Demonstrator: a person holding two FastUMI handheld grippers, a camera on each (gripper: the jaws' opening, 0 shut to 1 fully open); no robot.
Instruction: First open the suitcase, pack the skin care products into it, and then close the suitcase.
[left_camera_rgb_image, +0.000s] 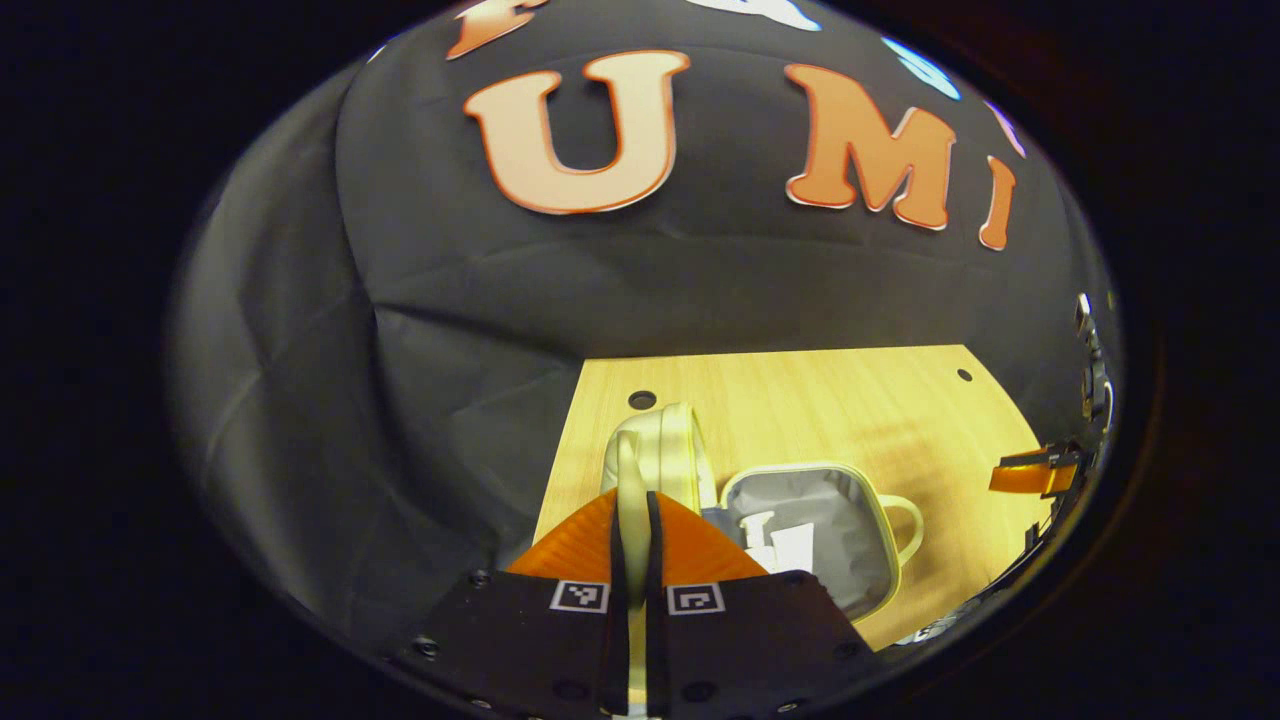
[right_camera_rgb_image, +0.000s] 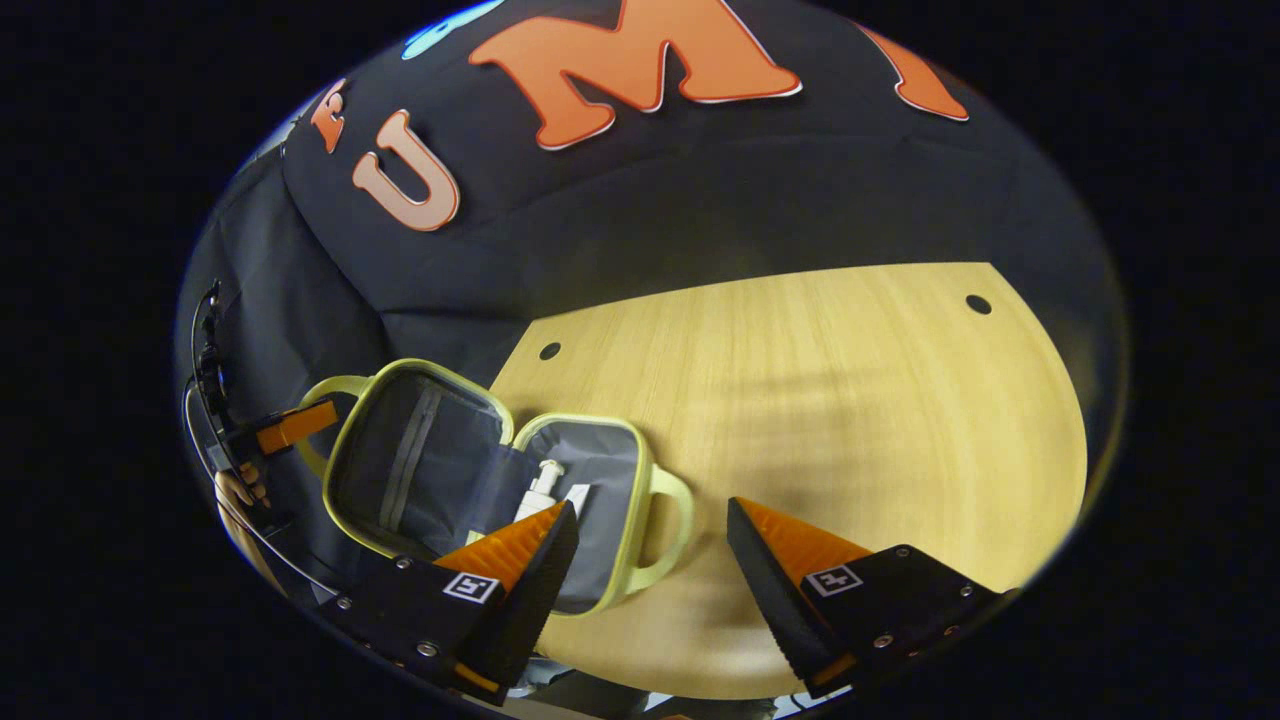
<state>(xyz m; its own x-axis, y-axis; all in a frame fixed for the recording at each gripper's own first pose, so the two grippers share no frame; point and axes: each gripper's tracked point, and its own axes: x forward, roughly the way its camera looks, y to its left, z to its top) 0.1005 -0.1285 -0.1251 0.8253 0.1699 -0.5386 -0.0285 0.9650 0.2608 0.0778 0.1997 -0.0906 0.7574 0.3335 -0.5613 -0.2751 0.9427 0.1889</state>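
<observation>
In the left gripper view, the left gripper (left_camera_rgb_image: 631, 540) has its 2 fingers drawn almost together on the edge of the suitcase's lid (left_camera_rgb_image: 655, 455), which stands upright between them. Just beyond and to the right lies the other half of the suitcase (left_camera_rgb_image: 800, 500), grey-lined and open on the wooden table (left_camera_rgb_image: 850, 400), with the white skin care products (left_camera_rgb_image: 780, 545) inside it. Packing looks done, so the step in hand is judged to be the closing: the next move calls for swinging the held lid over onto the filled half and pressing the rims together.

In the right gripper view, the right gripper (right_camera_rgb_image: 650, 545) hangs with its fingers spread wide and nothing between them, above the table just beside the suitcase's handle (right_camera_rgb_image: 672, 530). This view adds what the other hides: the lid's grey inner lining with its pocket (right_camera_rgb_image: 420, 460), a pump bottle (right_camera_rgb_image: 540, 490) lying in the base, and farther off the left gripper at the lid's far rim with the hand (right_camera_rgb_image: 240, 490) that holds it.
</observation>
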